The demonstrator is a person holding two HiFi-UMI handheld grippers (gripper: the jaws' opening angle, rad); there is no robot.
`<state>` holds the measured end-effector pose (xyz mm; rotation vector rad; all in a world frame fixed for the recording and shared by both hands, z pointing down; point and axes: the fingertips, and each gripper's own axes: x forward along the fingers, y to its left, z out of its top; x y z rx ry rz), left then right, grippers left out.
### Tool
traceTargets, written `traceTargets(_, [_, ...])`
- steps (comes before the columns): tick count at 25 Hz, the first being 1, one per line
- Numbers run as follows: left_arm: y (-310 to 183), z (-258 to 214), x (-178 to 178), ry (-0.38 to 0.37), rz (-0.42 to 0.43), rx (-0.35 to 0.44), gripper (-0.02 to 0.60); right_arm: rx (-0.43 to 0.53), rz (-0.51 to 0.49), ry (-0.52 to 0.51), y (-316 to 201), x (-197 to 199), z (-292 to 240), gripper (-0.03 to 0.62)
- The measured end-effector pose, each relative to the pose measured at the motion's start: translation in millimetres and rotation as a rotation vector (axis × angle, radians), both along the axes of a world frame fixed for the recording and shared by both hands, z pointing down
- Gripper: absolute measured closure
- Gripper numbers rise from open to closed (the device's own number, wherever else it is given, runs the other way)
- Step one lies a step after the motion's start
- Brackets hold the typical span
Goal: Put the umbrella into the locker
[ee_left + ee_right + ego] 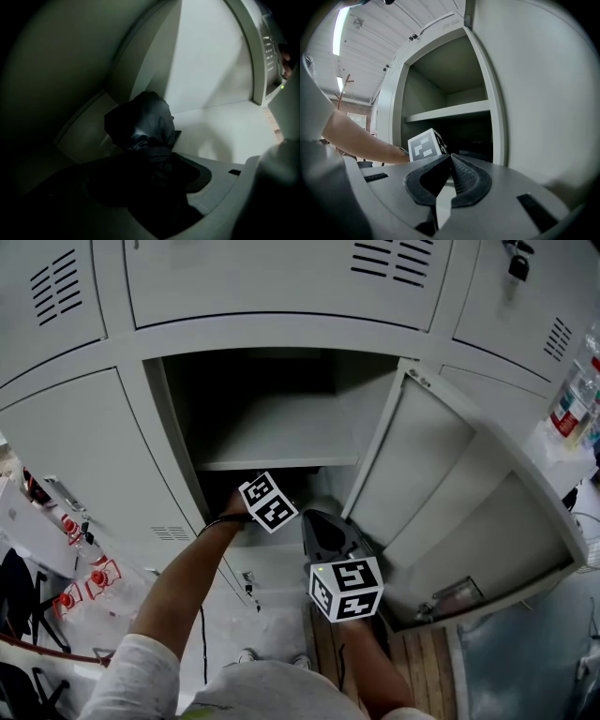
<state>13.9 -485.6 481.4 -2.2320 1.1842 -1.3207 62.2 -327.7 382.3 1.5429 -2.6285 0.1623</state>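
Note:
The grey locker [159, 409] stands open, its door [441, 474] swung out to the right. A shelf [281, 463] splits the compartment. My left gripper [157, 161] reaches into the dark space under that shelf; from the head view only its marker cube [269, 502] shows. In the left gripper view it is shut on the folded black umbrella [140, 122], whose bunched fabric sticks out past the jaws above the locker floor [220, 126]. My right gripper [316, 519] hangs outside, just before the opening, shut with nothing in it [451, 158].
Closed locker doors surround the open one [66, 456]. A padlock [518, 266] hangs at the top right. Bottles [574, 399] stand on a surface at the right edge. Wooden boards [422, 652] lie below the door. Red-marked items [94, 582] clutter the lower left.

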Motion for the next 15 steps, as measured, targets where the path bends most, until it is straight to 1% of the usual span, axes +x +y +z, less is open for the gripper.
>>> traceTargets(5, [-0.6,-0.5,0.0,0.004,-0.001,0.007,0.314,-0.006,0.002,-0.002,-0.2,1.6,2.5,0.591])
traceTargets(10, [-0.5,-0.8,2.8,0.020,0.005,-0.011,0.296,-0.008,0.003,-0.001,-0.5,1.6,3.7,0.591])
traceTargets(15, [-0.2,-1.2,3.6,0.021,0.008,-0.011,0.295,-0.008,0.004,0.002,-0.8,1.7,3.5,0.591])
